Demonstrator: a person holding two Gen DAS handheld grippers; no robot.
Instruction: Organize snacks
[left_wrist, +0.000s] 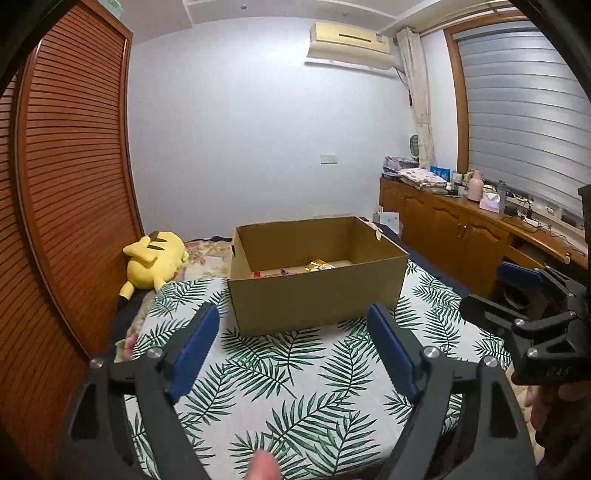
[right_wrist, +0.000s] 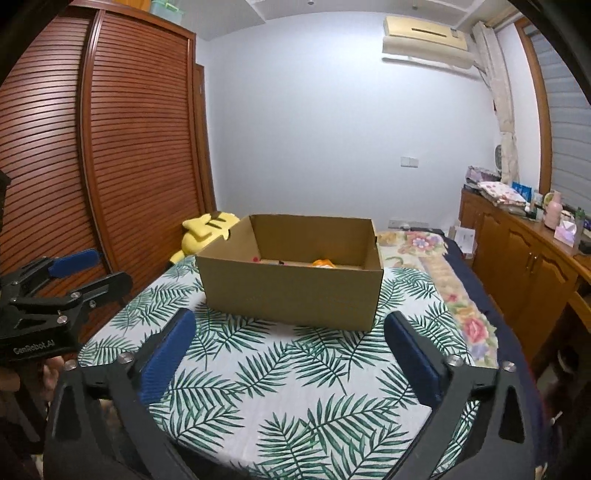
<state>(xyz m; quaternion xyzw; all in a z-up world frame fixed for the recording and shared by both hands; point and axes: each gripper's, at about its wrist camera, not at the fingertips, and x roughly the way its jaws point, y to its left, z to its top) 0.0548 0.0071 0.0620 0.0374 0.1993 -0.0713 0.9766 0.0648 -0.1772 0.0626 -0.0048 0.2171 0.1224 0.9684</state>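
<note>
An open cardboard box (left_wrist: 317, 295) (right_wrist: 291, 291) stands on a white cloth with green leaf print (left_wrist: 295, 387) (right_wrist: 295, 376). Several bright snack packets (left_wrist: 317, 266) (right_wrist: 323, 263) lie on the box floor, mostly hidden by its front wall. My left gripper (left_wrist: 291, 314) is open just short of the box, with nothing between its blue pads (left_wrist: 192, 350). My right gripper (right_wrist: 291, 316) is open wide and empty too, its blue pads (right_wrist: 166, 358) over the cloth. Each gripper shows at the side of the other's view: the right gripper (left_wrist: 491, 288) and the left gripper (right_wrist: 107, 267).
A yellow plush toy (left_wrist: 155, 258) (right_wrist: 207, 229) lies left of the box beside a louvred wooden wardrobe (left_wrist: 74, 166). A wooden cabinet (left_wrist: 461, 229) with bottles and cloths on top runs along the right. Flowered bedding (right_wrist: 469, 317) edges the cloth. A fingertip (left_wrist: 262, 465) shows below.
</note>
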